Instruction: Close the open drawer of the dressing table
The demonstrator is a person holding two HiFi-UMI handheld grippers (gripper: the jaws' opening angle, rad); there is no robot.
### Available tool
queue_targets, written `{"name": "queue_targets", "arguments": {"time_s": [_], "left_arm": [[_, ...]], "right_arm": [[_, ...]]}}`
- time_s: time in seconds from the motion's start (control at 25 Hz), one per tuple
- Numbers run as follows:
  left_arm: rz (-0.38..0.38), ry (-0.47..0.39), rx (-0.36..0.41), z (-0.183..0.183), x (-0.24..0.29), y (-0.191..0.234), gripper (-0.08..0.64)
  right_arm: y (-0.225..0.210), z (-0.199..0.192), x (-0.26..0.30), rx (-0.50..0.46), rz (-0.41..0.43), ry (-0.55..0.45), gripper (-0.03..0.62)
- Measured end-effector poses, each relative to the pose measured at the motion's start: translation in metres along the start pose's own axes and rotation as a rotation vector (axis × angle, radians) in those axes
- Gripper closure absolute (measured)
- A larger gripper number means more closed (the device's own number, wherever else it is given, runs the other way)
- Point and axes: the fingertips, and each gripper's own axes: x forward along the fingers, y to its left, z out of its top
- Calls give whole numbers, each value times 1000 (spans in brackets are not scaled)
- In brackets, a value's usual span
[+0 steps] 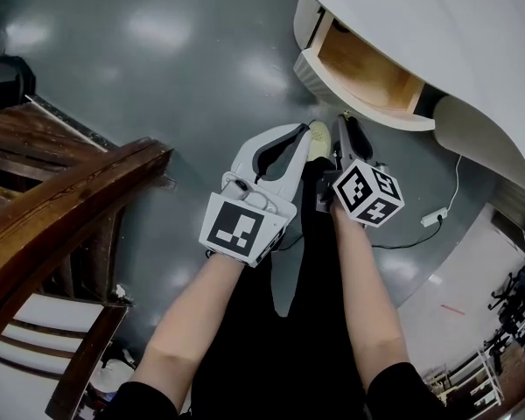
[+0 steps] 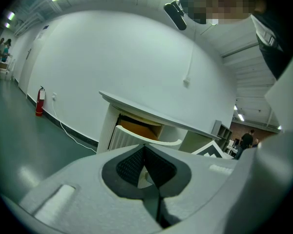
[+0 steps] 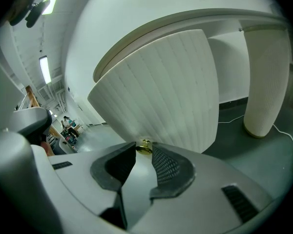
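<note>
The white dressing table (image 1: 437, 16) stands at the upper right, and its drawer (image 1: 367, 73) is pulled out, showing a wooden inside behind a curved ribbed front (image 3: 171, 87). A small gold knob (image 3: 144, 145) on that front sits between the tips of my right gripper (image 3: 142, 152), whose jaws are closed onto it. In the head view the right gripper (image 1: 343, 125) reaches up to the drawer front. My left gripper (image 1: 304, 136) hangs beside it, shut and empty, short of the drawer (image 2: 141, 130); in its own view the left gripper (image 2: 144, 149) points at the drawer.
A dark wooden chair (image 1: 70, 199) with a white seat stands at the left. A power strip (image 1: 434, 218) with its cable lies on the grey floor under the table. A thick white table leg (image 3: 263, 82) stands right of the drawer. A fire extinguisher (image 2: 39, 101) stands by the far wall.
</note>
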Motion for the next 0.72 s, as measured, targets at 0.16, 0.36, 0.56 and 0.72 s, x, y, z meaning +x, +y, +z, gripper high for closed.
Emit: {"name": "queue_targets", "arguments": {"time_s": [0.16,0.36,0.56,0.72], "left_arm": [[6,3,-15,3,14,3,551],[10,1,-12,8,32,13,551],[19,-8,-6,18,49,22,551],[36,-14,-8,20,57,32,551]], "right_arm": [[-7,17,12,-1,-2,-12,479],[-11,36,28,-4,-1,-29,479],[-19,58,43,-8,-6,-50,479],[-24,74,55,-23,-5,-68,479]]}}
